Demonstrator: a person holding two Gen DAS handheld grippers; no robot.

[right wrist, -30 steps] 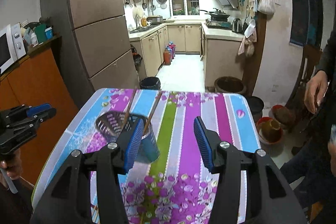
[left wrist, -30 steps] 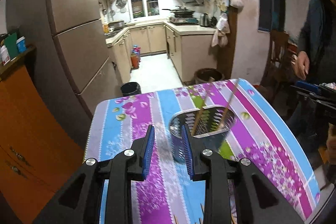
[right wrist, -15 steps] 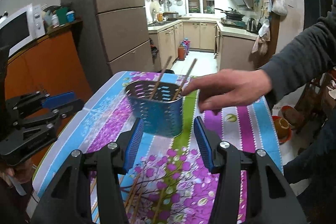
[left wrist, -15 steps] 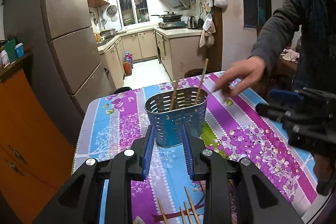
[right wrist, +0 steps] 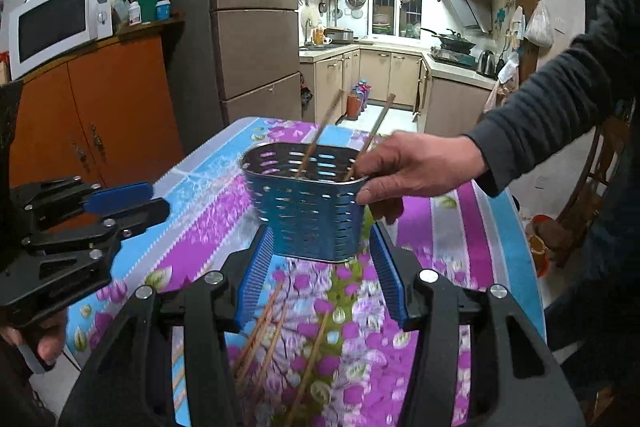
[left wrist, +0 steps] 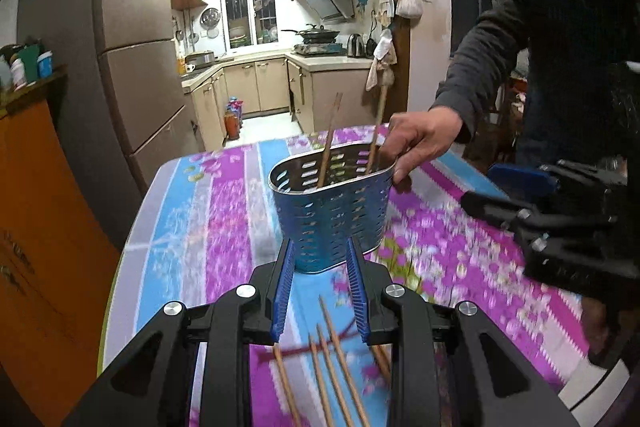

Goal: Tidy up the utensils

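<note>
Standing near the middle of the table [left wrist: 192, 211], on a glossy cloth striped in blue, purple and grey with printed flowers, was a perforated blue metal utensil holder [left wrist: 332, 215] of rounded oblong shape, shiny inside, with slot-shaped holes in rows. Leaned inside it, two slender wooden chopsticks [left wrist: 330, 143], tips up past the rim. Gripped at its right rim by a bare hand [right wrist: 416, 167] from a dark knitted sleeve [right wrist: 560, 107], thumb outside, fingers over the edge. Lay loose toward the near edge, several more thin wooden chopsticks [left wrist: 332, 363], fanned on the cloth. Hovered above those, the left gripper [left wrist: 320, 287], black plastic with ribbed blue pads, parted narrowly, clasping nothing. Hovered likewise the right gripper [right wrist: 322, 279], jaws wider apart and empty, loose sticks showing below the gap. Showed bare cloth along the left edge and the far edge; right edge crowded by the sleeve.
</note>
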